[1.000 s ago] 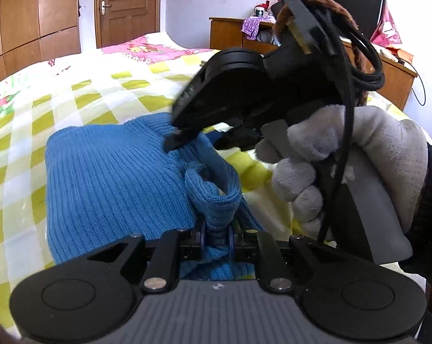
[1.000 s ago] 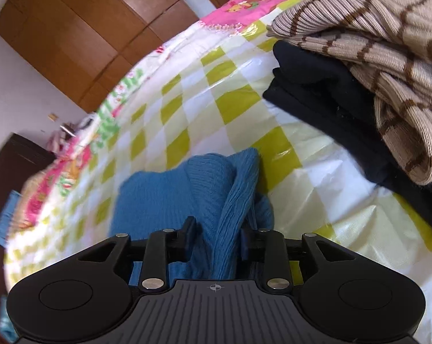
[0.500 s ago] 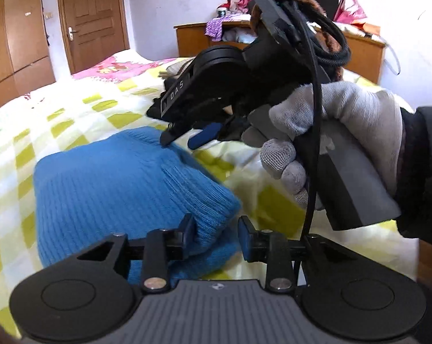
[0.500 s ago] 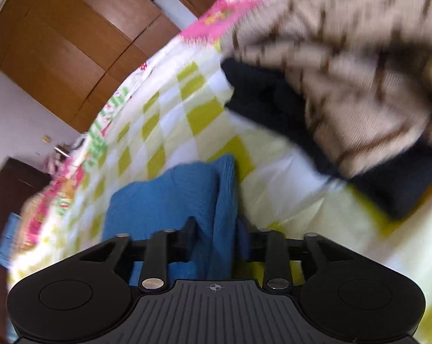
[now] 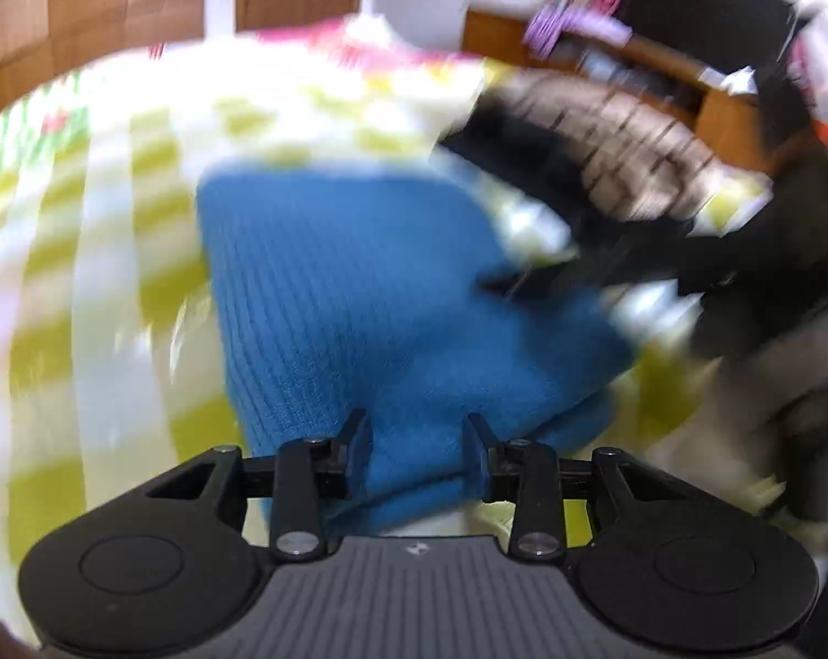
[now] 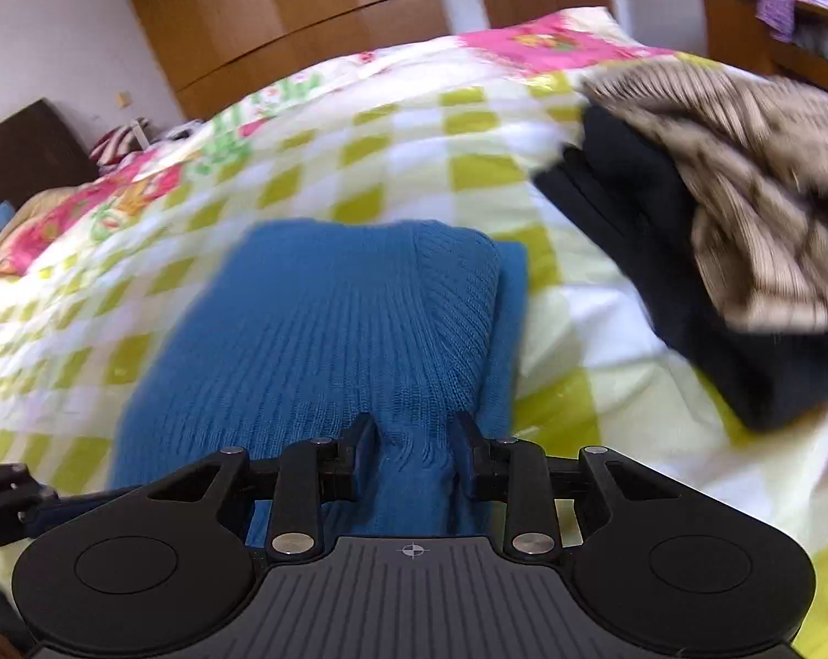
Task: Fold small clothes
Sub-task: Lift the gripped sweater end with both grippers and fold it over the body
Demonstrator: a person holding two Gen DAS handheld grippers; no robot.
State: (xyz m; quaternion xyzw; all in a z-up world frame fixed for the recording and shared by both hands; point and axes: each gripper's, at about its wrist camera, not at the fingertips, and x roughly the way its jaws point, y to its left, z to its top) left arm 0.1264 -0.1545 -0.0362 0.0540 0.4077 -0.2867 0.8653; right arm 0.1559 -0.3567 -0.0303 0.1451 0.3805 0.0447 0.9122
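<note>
A blue ribbed knit garment (image 5: pixel 370 296) lies folded on the yellow-checked bedspread (image 5: pixel 111 252); it also shows in the right wrist view (image 6: pixel 337 329). My left gripper (image 5: pixel 416 442) is open, its fingers on either side of the garment's near edge. My right gripper (image 6: pixel 414 447) is open over the garment's near edge, with a bunched fold between the fingers. The right gripper and gloved hand appear blurred at the right of the left wrist view (image 5: pixel 743 285).
A pile of a black garment (image 6: pixel 650 219) and a brown striped knit (image 6: pixel 754 165) lies on the bed to the right of the blue garment. A wooden cabinet (image 6: pixel 743 22) stands behind, wardrobe doors (image 6: pixel 282 11) at the back.
My left gripper let go of the blue fold and opened. My right gripper also opened. The garment has settled flat, and both cameras have swung.
</note>
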